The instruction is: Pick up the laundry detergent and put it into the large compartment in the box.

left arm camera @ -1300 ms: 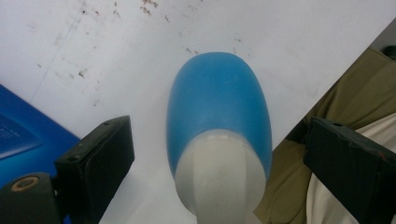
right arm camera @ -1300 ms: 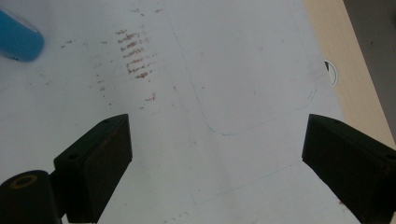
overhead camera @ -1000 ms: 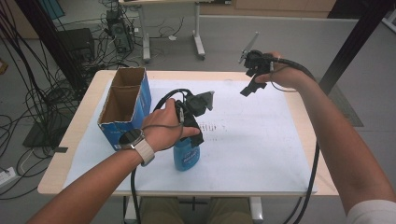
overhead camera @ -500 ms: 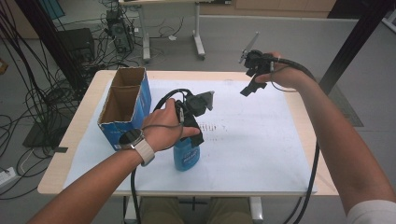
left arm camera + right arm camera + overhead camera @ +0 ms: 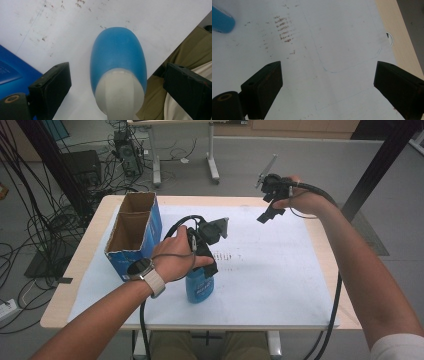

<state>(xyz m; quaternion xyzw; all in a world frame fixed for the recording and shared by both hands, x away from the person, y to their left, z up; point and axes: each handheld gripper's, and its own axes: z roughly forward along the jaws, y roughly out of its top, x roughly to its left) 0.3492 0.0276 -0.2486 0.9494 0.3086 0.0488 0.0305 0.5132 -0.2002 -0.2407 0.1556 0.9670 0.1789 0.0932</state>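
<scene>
Both jaws apart | left gripper (image 5: 210,251) over blue bottle (image 5: 200,287) | label unreadable

Bottle (image 5: 199,287): blue body, white label print; off-white neck in the left gripper view. Cardboard box (image 5: 131,240): blue outside, brown inside. Table sheet (image 5: 270,270): white, brown smudge rows, faint blue outline. Table edge (image 5: 327,250): light wood. Both grippers' jaws: black. Watch strap (image 5: 155,282): cream.
</scene>
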